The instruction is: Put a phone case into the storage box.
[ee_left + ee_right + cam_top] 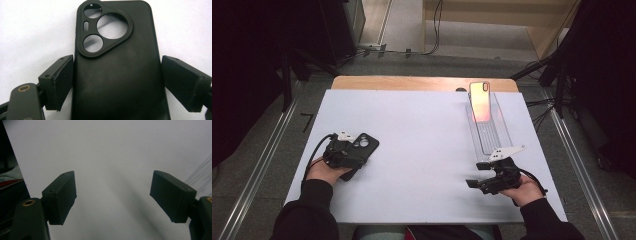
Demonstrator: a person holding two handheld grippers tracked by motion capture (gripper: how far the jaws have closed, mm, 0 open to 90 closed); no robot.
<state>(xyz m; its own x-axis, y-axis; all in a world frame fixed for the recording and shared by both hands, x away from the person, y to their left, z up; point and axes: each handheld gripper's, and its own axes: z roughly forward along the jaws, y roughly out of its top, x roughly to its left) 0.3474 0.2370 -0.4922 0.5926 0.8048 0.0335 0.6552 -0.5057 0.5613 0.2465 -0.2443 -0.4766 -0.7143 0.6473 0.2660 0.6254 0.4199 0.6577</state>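
At table's left, left gripper (117, 82) fingers spread beside black phone case (117, 75), right gripper (112, 195) wide open, empty.

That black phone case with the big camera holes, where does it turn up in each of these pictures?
High view: the black phone case lies at left on the white table, at the left gripper.
Left gripper view: the case lies centred between the open jaws.
Right gripper view: not in it.
Shared landmark: the white table.
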